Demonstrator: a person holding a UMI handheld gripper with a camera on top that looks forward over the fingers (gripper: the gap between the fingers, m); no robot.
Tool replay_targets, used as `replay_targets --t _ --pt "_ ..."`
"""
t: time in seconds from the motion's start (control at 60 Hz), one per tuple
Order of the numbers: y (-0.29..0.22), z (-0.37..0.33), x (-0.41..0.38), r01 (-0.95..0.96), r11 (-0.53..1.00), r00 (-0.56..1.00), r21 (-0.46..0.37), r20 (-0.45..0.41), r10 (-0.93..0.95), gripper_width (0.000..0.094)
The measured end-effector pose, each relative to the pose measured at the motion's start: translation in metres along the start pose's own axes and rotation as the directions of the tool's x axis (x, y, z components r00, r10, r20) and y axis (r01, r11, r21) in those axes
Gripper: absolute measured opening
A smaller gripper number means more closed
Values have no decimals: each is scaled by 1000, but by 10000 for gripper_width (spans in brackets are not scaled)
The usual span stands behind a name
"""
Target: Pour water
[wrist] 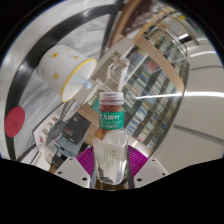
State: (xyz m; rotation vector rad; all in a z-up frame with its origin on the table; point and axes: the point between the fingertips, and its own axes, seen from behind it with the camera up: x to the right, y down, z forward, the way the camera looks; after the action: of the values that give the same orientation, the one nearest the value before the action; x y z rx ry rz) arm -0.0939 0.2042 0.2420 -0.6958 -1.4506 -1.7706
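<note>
Gripper [111,172] fingers squeeze a clear bottle [110,140] from both sides, holding it up in the air, a bit tilted. Its red cap [110,98] looks on. If the squeeze gets weak, the smooth bottle could slip and fall.

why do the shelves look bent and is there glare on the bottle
Gripper view: the wide-angle lens bows the shelves into curves; the scene sits tilted. The bottle, held between the tongs, shows bright highlights on its clear lower body; its label stays readable as green and white.
</note>
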Motion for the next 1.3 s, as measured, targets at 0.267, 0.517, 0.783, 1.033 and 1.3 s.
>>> replay_targets --t 0.267,0.517,0.783,1.033,1.3 --pt "62 -28 58 -951 289 294 -107 -42 955 435" --pt "12 -43 -9 -854 -445 -461 -268 -4 887 434" --pt "-9 -64 -120 -721 -544 -585 -429 -44 810 434" --pt "-36 -77 -168 -716 -537 -579 -447 -50 814 445" --pt "-26 -91 -161 -668 -550 -584 -502 -105 805 873"
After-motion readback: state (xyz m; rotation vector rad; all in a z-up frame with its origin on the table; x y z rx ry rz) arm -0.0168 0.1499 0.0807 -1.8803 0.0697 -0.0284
